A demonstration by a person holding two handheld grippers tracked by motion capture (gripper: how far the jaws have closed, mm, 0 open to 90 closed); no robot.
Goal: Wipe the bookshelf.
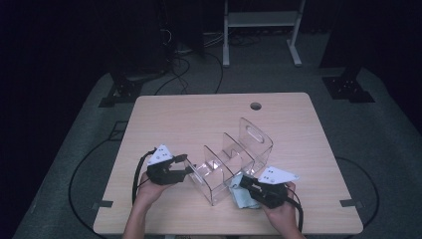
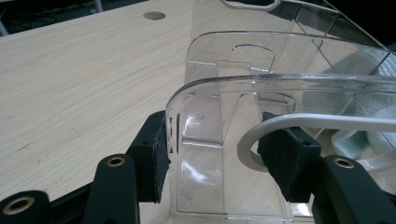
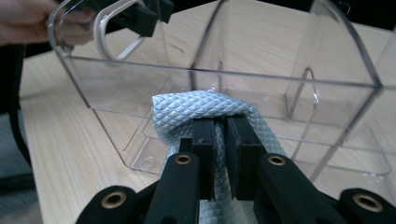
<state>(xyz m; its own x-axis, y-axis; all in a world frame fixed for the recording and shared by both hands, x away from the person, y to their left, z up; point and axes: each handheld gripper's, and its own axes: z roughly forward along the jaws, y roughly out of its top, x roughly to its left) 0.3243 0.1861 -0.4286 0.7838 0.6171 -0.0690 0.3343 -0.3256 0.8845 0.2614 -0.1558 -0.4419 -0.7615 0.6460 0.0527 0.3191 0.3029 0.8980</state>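
Am wiping clear acrylic divided organizer (image 1: 234, 162) wall: left gripper (image 2: 219, 161) clamping its end wall, right gripper (image 3: 220, 154) pinching pale-green microfibre cloth (image 3: 201, 112) against wall ahead. Next: sliding cloth along, keeping pressure.

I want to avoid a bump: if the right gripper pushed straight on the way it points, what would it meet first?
Probably the clear organizer's side wall: the right gripper, shut on the grey cloth, points straight at it, though the gap is unclear.

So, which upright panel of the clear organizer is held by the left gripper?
The end panel nearest the left gripper: its jaws clamp it from both sides. The inner divider and the far handle panel stand untouched.
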